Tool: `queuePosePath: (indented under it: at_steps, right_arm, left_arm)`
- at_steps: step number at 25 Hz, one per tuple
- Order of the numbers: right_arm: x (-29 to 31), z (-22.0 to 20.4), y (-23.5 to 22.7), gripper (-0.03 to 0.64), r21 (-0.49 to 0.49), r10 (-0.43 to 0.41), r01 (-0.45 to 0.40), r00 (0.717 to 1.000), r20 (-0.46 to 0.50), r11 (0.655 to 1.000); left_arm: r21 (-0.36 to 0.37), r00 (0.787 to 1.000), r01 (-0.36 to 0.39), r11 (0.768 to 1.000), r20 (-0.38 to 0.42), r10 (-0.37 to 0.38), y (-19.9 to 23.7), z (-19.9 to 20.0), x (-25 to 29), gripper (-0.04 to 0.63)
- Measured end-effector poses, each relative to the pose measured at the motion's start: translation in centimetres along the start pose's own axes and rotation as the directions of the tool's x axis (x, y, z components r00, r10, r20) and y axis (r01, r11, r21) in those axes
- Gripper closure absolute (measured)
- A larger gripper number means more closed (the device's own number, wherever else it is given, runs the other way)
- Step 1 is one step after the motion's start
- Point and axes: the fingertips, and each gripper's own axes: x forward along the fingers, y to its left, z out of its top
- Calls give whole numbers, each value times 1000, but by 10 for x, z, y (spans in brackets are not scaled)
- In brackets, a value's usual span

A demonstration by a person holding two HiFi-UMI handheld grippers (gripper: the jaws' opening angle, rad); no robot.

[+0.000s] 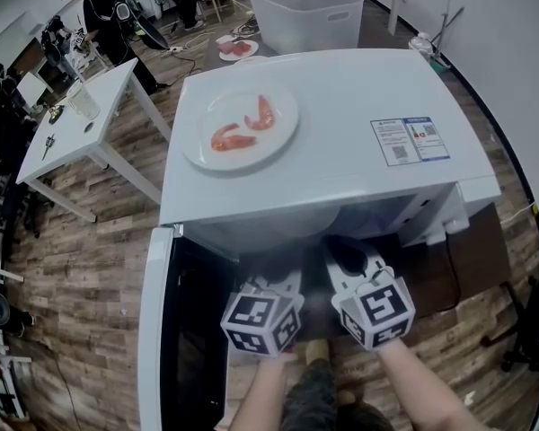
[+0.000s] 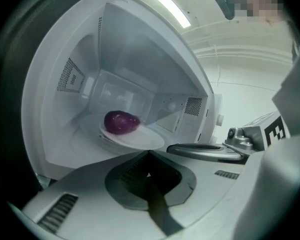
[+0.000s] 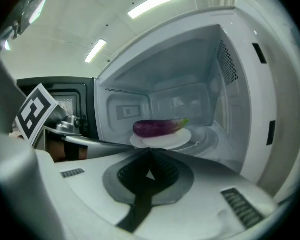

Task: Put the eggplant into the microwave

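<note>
A purple eggplant point(image 2: 121, 122) point(image 3: 157, 128) lies on a white plate point(image 2: 142, 140) point(image 3: 176, 140) on the turntable inside the white microwave point(image 1: 341, 124). Its green stem end points right in the right gripper view. The microwave door point(image 1: 153, 330) hangs open at the left. Both grippers hover just outside the opening, side by side and aimed into the cavity. My left gripper point(image 1: 283, 281) point(image 2: 147, 154) is shut with nothing in it. The jaws of my right gripper point(image 1: 346, 251) point(image 3: 150, 151) are also shut and hold nothing. The head view does not show the eggplant.
On top of the microwave sits a white plate with red shrimp point(image 1: 240, 126) and a sticker point(image 1: 410, 139). A white tub point(image 1: 307, 14) stands behind it, a white table point(image 1: 81, 115) to the left on the wooden floor, and people farther back.
</note>
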Motion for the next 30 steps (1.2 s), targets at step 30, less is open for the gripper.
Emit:
queuePosePath:
  at_steps: [30]
  right_arm:
    - [-118, 18, 78, 617, 88, 187, -194, 979, 86, 977]
  left_arm:
    - [1, 986, -35, 999, 160, 35, -97, -4, -100, 595]
